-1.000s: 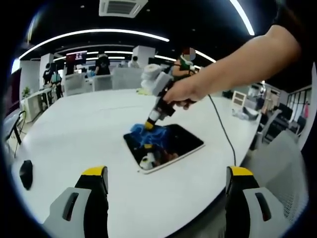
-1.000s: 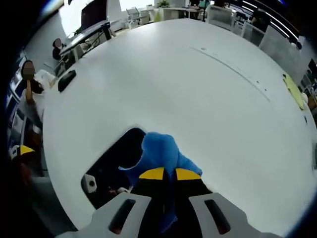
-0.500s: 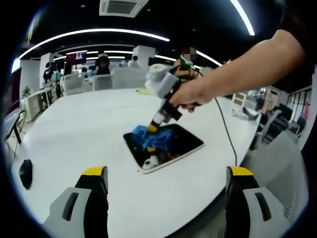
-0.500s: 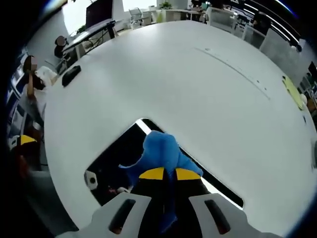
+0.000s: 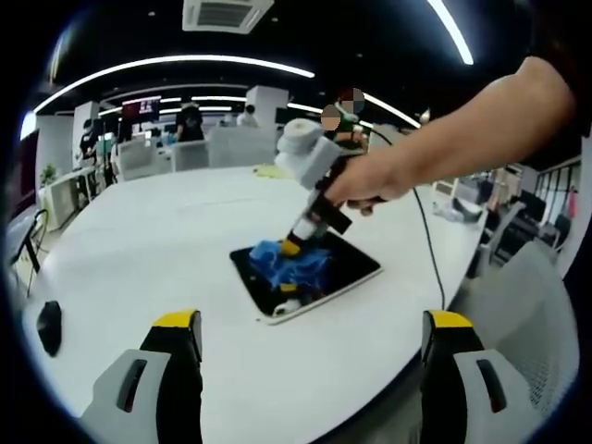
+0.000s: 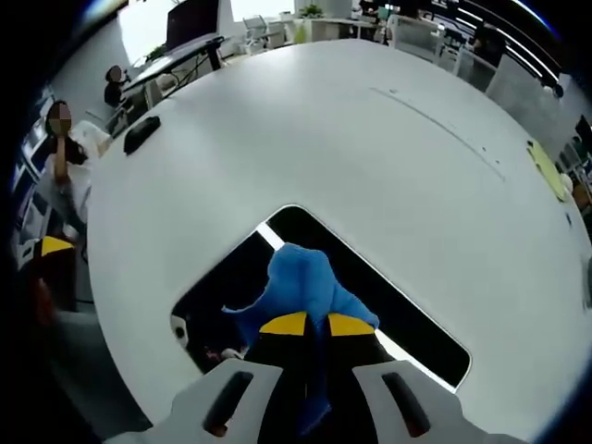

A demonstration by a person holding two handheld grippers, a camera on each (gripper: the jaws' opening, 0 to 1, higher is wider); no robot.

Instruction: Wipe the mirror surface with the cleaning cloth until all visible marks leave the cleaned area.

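A flat, dark mirror [image 5: 310, 277] with a pale rim lies on a big white table [image 5: 166, 250], toward the near edge, and the blue cleaning cloth [image 5: 294, 262] sits bunched on its glass. The right gripper [image 5: 294, 247] comes down onto it from above, held by a person's hand [image 5: 365, 185] with the bare forearm reaching in from the upper right; its 2 yellow-tipped jaws are pinched together on the cloth. In the right gripper view the same cloth [image 6: 301, 287] bulges out just past the closed tips of the right gripper [image 6: 308, 324], pressed on the mirror [image 6: 407, 319], which reflects a bright strip of ceiling light. The left gripper [image 5: 313, 324] hangs back near the table edge, its 2 jaws spread wide with nothing between them, well apart from the mirror. A black cable [image 5: 421, 250] trails from the hand across the table past the mirror's far side. A small dark mouse-like object [image 5: 48, 326] rests near the table's left edge, well away. Beyond the table stand white chairs [image 5: 231, 146], desks and several people [image 5: 191, 118] under long ceiling light strips [image 5: 176, 63]. A yellow-green sheet [image 6: 548, 168] lies far off on the tabletop.
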